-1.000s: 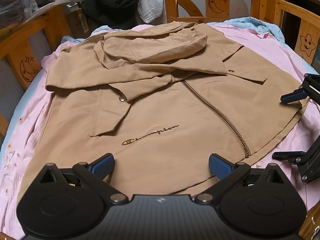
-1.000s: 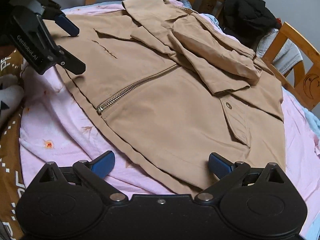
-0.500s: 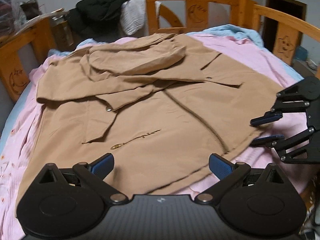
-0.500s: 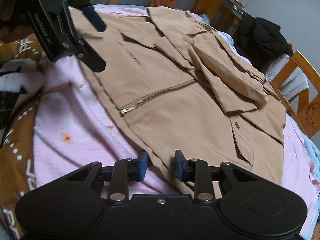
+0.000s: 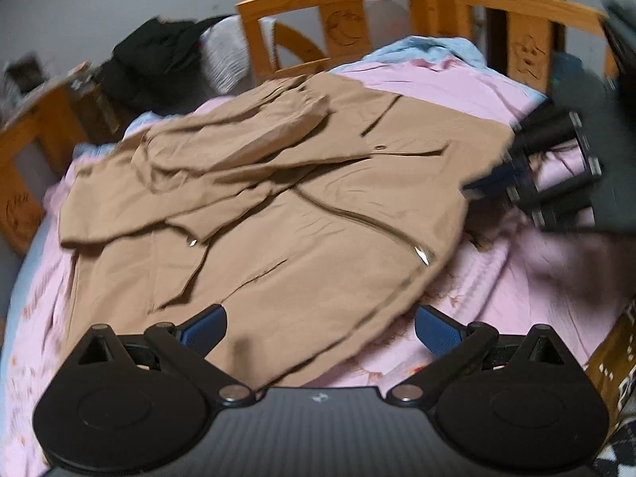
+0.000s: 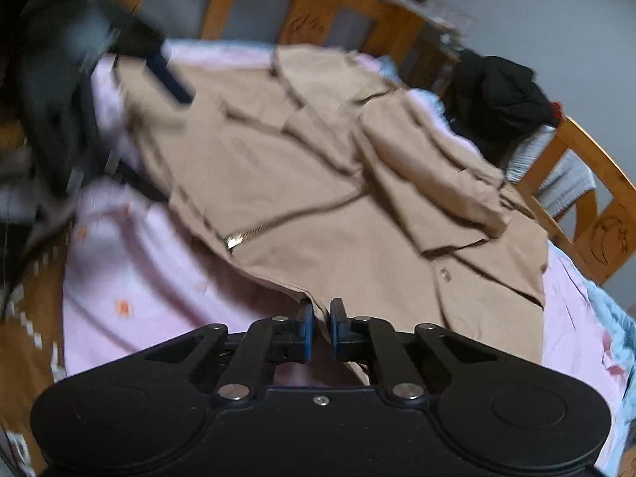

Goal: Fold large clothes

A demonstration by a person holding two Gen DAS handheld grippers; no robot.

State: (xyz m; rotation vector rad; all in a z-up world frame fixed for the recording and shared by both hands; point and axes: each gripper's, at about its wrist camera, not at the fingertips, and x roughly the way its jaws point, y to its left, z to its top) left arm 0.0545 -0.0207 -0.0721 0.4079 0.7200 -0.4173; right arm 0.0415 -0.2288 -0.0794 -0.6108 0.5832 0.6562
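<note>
A tan zip jacket point(image 5: 278, 214) lies on a pink sheet point(image 5: 516, 278), sleeves folded across its chest. My left gripper point(image 5: 320, 328) is open, its jaws wide apart over the jacket's bottom hem, empty. My right gripper point(image 6: 319, 320) is shut on the jacket's point(image 6: 318, 198) hem at the corner nearest me. The right gripper also shows blurred at the jacket's right edge in the left wrist view point(image 5: 497, 183). The left gripper shows blurred at top left in the right wrist view point(image 6: 167, 75).
Wooden bed rails point(image 5: 338, 20) with carved moons ring the bed. Black clothes point(image 5: 151, 51) and a white cloth point(image 5: 226, 59) hang over the far rail. A blue blanket point(image 5: 429, 45) lies at the back. A brown patterned blanket point(image 6: 28, 318) lies beside the sheet.
My right gripper closed on the jacket's hem corner. The left gripper pulled back and rose, still open. Both views are blurred by motion.
</note>
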